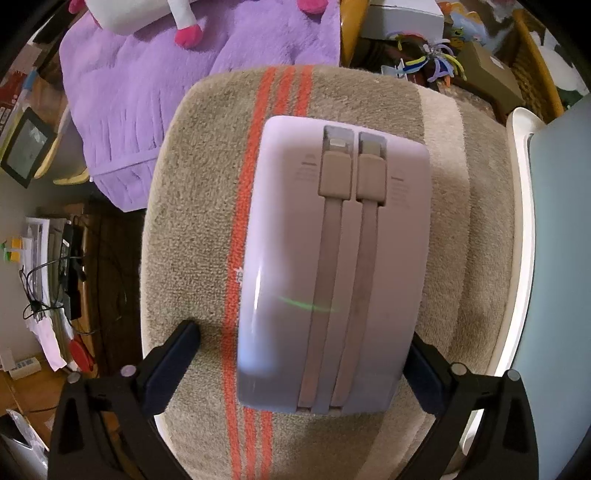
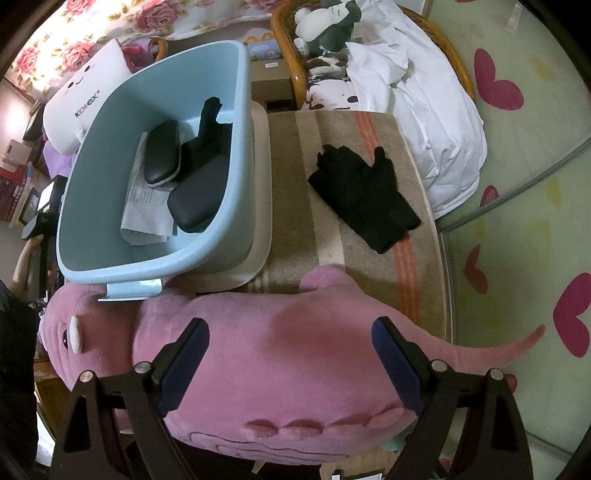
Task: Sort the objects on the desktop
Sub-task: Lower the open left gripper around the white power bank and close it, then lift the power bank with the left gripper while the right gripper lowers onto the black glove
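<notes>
Lived-in home, prob. a bedroom or playroom. Purple fleece blanket (image 1: 147,92) w/ a plush toy's pink feet on it; rose-print bedding (image 2: 92,26) at the back; rattan chair (image 2: 369,55) piled w/ white laundry & a stuffed toy; floor mat w/ red hearts (image 2: 517,221); a Kotex pack (image 2: 88,99); cluttered shelves, cables off to the side.

We see power bank (image 1: 332,266) on towel (image 1: 192,221), between left claw (image 1: 299,354) fingers, blanket (image 1: 155,92) behind. Right view: basin (image 2: 236,155) at left w/ 2 cases (image 2: 162,151) on paper (image 2: 144,206) inside; glove (image 2: 364,192) on towel right of basin; plush toy (image 2: 280,354) in front, between right claw (image 2: 291,354) fingers.
</notes>
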